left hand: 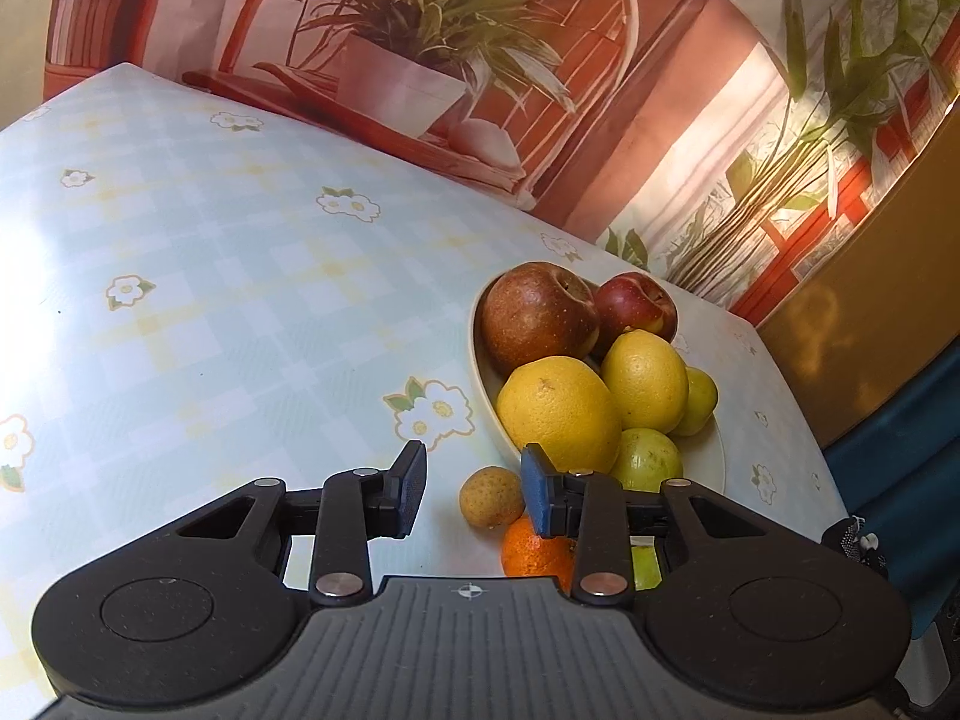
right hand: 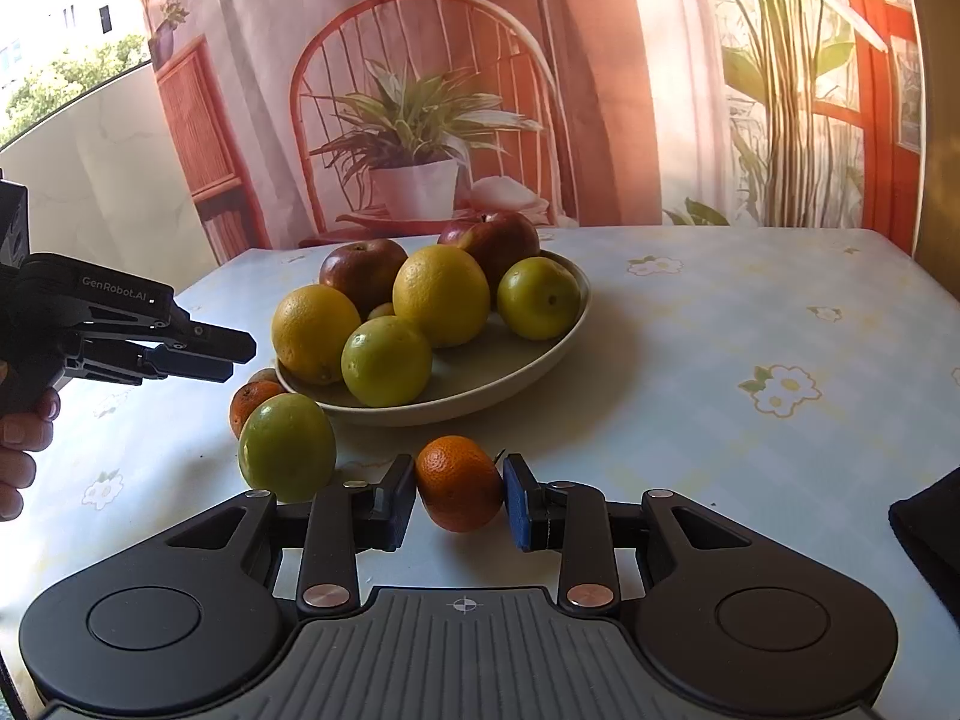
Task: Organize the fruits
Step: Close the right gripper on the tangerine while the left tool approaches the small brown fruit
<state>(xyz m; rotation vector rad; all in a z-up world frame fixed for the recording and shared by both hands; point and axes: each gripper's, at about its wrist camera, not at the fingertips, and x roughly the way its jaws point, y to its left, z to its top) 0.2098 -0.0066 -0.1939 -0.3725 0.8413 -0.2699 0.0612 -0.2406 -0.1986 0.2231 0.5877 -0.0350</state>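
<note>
Your bowl is mostly filled; your right gripper clamps a tangerine, your left gripper is empty and part-open, and three fruits remain on the table near left of it.

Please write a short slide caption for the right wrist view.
Right gripper jaws shut on a mandarin before the fruit bowl.

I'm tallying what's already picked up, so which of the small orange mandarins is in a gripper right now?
The mandarin between the right gripper's pads; the other mandarin lies loose beside the bowl.

White lettering "GenRobot.AI" stands on the left gripper.
</note>
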